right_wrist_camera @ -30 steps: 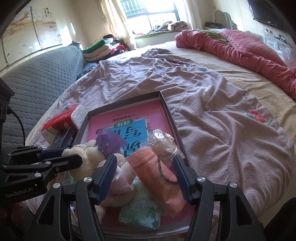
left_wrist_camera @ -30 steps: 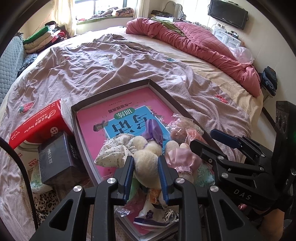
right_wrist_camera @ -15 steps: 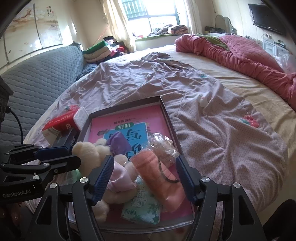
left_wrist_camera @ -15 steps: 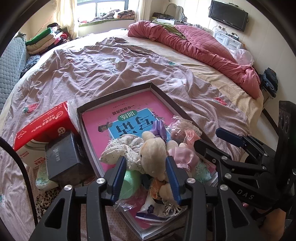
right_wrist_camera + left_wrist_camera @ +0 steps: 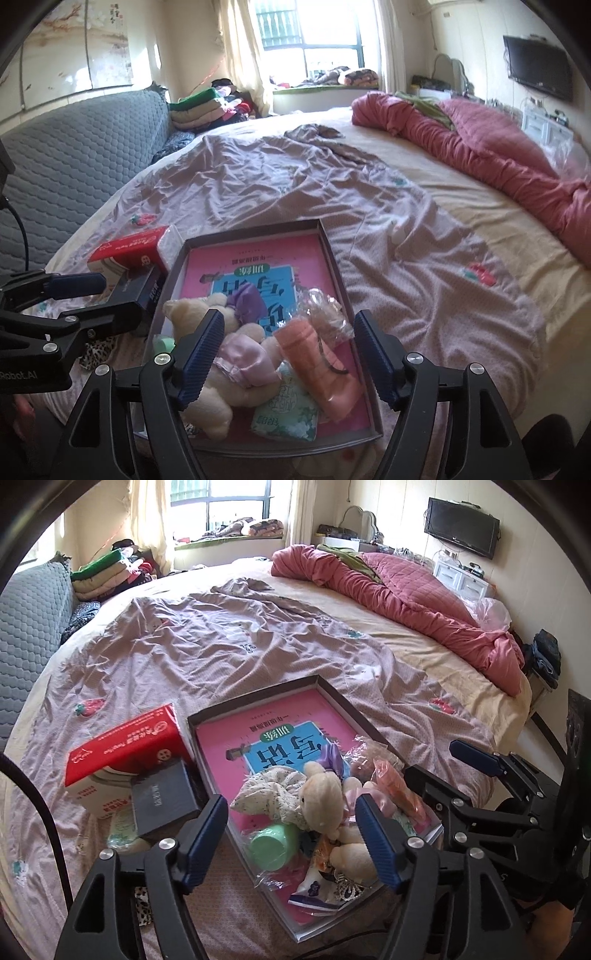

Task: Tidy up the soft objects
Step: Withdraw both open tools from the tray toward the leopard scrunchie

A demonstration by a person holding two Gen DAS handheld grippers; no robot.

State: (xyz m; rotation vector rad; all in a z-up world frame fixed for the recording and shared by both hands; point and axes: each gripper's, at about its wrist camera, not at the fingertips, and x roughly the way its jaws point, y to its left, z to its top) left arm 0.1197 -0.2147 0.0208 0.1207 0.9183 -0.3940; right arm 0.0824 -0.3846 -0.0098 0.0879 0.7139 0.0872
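Cream plush toy [image 5: 322, 802] lies lengthwise in the tray [image 5: 255, 701], seemingly head-away; both hand-held grippers [image 5: 291, 836] [image 5: 286, 352] gape, released.

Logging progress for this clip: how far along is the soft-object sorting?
Done: nothing visibly sorted yet. The plush bear, floral scrunchie and pink cloth lie heaped in the tray. In hand: nothing; the left gripper and right gripper are both open over the heap. Left: all the sorting.

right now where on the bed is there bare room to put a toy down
Bare sheet stretches beyond the tray, up to the pink quilt. The tray's near end is crowded with the plush toy, and its left side has the red box.
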